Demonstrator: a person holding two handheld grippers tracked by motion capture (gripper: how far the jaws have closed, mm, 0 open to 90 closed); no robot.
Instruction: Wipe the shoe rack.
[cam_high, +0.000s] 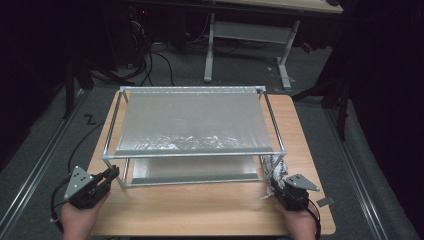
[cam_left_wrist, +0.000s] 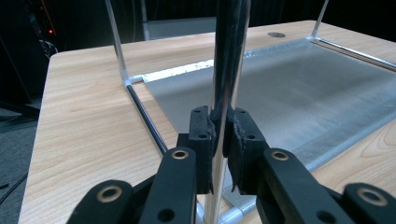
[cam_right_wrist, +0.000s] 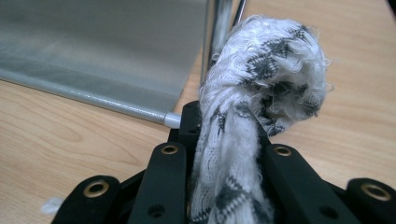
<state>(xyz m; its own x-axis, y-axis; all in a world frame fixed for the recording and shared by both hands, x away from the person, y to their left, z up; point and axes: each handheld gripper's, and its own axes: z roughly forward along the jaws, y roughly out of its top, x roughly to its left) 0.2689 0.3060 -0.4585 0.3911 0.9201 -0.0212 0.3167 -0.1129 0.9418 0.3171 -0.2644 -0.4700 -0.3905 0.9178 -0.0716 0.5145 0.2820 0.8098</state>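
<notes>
Dark room, wooden surface (cam_high: 210, 210) carrying a two-tier metal rack (cam_high: 192, 127). Left tongs (cam_left_wrist: 223, 140) clamp the rack's front-left post (cam_left_wrist: 229, 60); right tongs (cam_right_wrist: 224, 154) grip a patterned cloth (cam_right_wrist: 266, 70) just beside the front-right post. Wiping looks barely begun: cloth bunched, both shelves ahead of the tongs seemingly not yet touched.

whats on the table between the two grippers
In the high view, bare wooden tabletop lies between the left gripper and right gripper; the rack's front bottom rail runs just behind that stretch.

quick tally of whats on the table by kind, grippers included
metal rack: 1
shelves in the rack: 2, upper and lower
white and grey cloth: 1
grippers: 2, left gripper and right gripper
total: 6
</notes>
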